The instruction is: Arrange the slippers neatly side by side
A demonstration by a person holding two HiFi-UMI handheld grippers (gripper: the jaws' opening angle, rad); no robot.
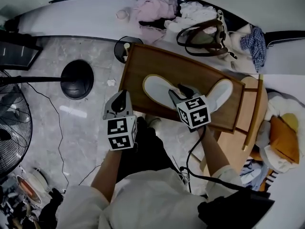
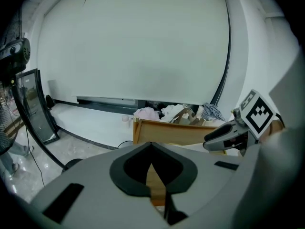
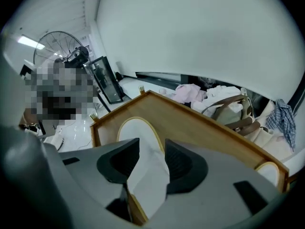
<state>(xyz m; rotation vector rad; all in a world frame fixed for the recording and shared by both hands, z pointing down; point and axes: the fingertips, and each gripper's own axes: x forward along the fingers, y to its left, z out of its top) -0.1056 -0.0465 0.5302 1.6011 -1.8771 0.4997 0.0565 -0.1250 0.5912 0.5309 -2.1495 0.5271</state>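
Two white slippers [image 1: 156, 90], well apart

The tray's [image 1: 167, 65] far strip is bare (raised rim around it), clothes [image 1: 153, 9] and a bag [image 1: 204, 36] heaped beyond

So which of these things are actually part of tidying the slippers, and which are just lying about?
Part of the job: white slipper, second slipper, wooden tray under them, right gripper open over the first.

Just lying about: clothes pile, brown handbag, checked cloth, floor fan, black round base.
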